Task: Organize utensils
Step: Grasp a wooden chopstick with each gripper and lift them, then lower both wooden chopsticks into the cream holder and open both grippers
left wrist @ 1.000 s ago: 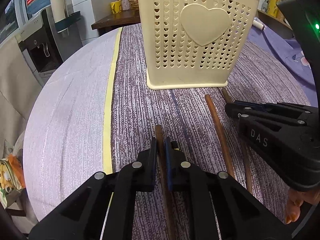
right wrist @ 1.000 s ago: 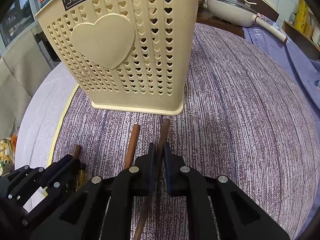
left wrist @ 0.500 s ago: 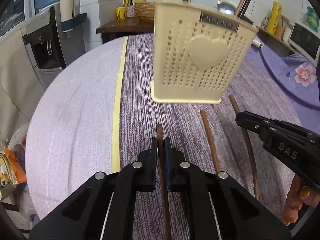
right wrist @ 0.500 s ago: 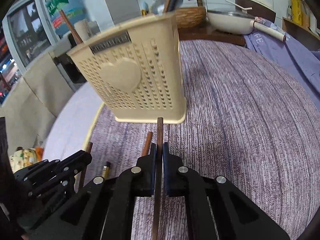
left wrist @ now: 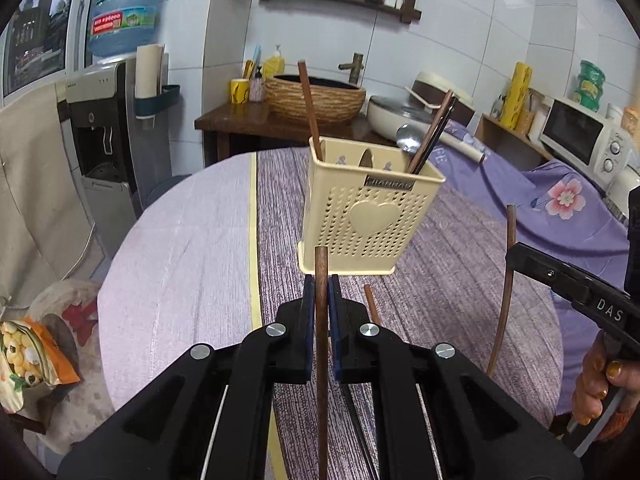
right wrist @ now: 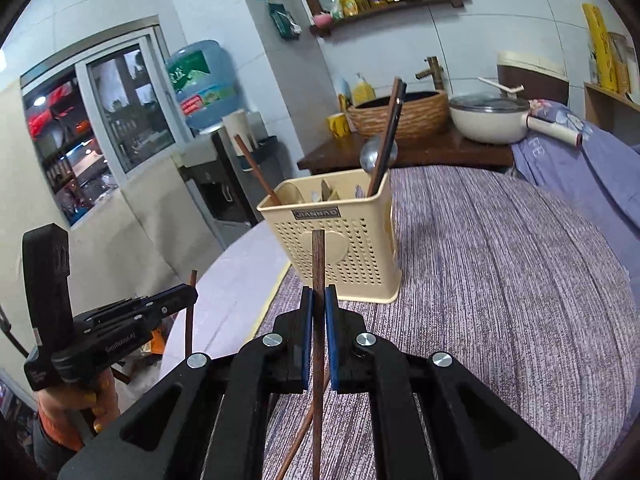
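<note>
A cream perforated utensil caddy (left wrist: 372, 216) with a heart on its front stands on the round table; it holds a spoon (left wrist: 408, 138) and several chopsticks. My left gripper (left wrist: 321, 284) is shut on a brown chopstick (left wrist: 321, 340), held in the air just short of the caddy. My right gripper (right wrist: 319, 296) is shut on another brown chopstick (right wrist: 318, 264), lifted in front of the caddy (right wrist: 352, 248). Each gripper shows in the other's view: the right gripper (left wrist: 516, 256) at the right edge, the left gripper (right wrist: 188, 294) at the left. One more chopstick (left wrist: 372, 310) lies on the mat.
A purple striped mat (left wrist: 440, 280) with a yellow border covers most of the table. Behind are a water dispenser (left wrist: 100, 140), a woven basin (left wrist: 316, 98), a white pan (right wrist: 488, 120) and a microwave (left wrist: 576, 140). A hand (left wrist: 600, 376) grips the right tool.
Both grippers have risen off the table, each carrying its chopstick, and tipped up toward level. The caddy now sits lower and farther off in both views, with its open top visible.
</note>
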Available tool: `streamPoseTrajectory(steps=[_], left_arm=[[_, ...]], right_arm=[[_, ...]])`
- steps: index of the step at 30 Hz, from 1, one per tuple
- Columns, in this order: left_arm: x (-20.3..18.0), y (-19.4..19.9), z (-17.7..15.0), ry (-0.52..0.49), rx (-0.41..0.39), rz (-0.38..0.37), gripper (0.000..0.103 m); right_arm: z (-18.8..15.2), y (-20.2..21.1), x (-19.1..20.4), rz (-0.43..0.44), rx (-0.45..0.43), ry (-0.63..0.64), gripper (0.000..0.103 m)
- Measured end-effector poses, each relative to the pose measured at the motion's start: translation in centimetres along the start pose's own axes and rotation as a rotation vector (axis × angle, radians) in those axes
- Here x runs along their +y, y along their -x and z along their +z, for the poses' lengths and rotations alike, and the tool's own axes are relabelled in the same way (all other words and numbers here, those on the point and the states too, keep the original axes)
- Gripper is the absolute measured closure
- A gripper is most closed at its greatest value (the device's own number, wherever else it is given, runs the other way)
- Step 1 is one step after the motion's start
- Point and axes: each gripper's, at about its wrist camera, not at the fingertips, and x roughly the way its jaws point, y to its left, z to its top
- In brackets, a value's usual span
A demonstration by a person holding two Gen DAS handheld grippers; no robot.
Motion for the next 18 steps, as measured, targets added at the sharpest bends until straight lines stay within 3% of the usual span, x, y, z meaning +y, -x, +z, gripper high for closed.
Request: streamPoseTrajectory(steps=[8, 18], left_arm=[[-0.6, 3.0, 1.0, -0.018, -0.061, -0.007, 0.096], [-1.1, 3.4, 1.4, -0.016, -0.061, -0.028, 0.096]], right_arm=[[1.2, 2.0, -0.1, 0.033, -0.051, 0.002, 0.096], [2.2, 2.7, 0.7, 0.04, -0.078, 0.035, 0.096]])
